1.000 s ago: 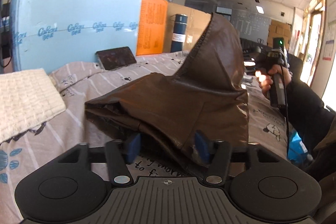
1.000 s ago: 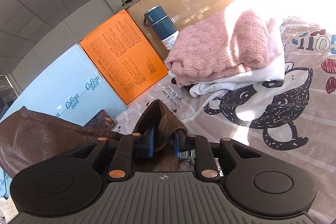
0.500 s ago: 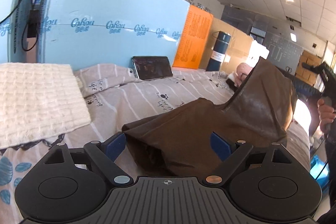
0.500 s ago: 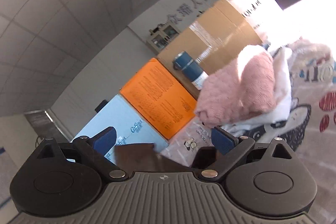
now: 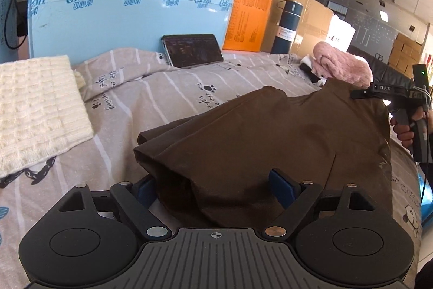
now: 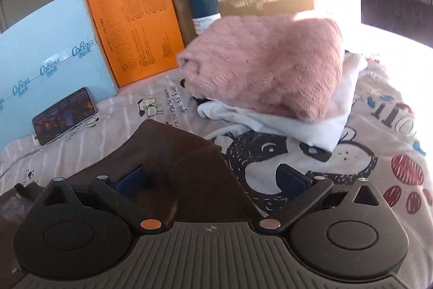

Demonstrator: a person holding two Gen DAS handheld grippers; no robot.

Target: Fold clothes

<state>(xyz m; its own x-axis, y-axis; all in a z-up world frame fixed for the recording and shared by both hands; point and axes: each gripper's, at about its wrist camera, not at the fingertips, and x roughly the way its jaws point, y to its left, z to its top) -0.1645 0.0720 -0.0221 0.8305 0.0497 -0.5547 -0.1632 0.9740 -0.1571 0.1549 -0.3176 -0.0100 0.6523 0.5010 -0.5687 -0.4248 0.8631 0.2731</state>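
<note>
Brown garment [image 5: 270, 137] is lying on the printed bedsheet [image 5: 151, 99] in the middle of the bed, already doubled over itself, with a thick folded edge facing the left gripper [image 5: 216, 187]; guessing it's parked there because that's the only free patch of bed for folding. Left gripper's jaws are closing around that near hem, cloth sits between the blue pads [image 5: 281, 187] but they don't look like they're pinching it yet; looks like a setup for the next fold. Right gripper [image 6: 211, 180] is spread fully wide with a corner of the brown fabric under it, nothing clamped. Further out, pink sweater [image 6: 265, 64] sits on a white folded piece [image 6: 284, 126], probably the done pile, kept to the side; cream knit [image 5: 35, 110] on the other side. Phone [image 5: 193, 49] leans on the blue box [image 5: 130, 4], with a blue bottle [image 6: 201, 4] against the cardboard.
</note>
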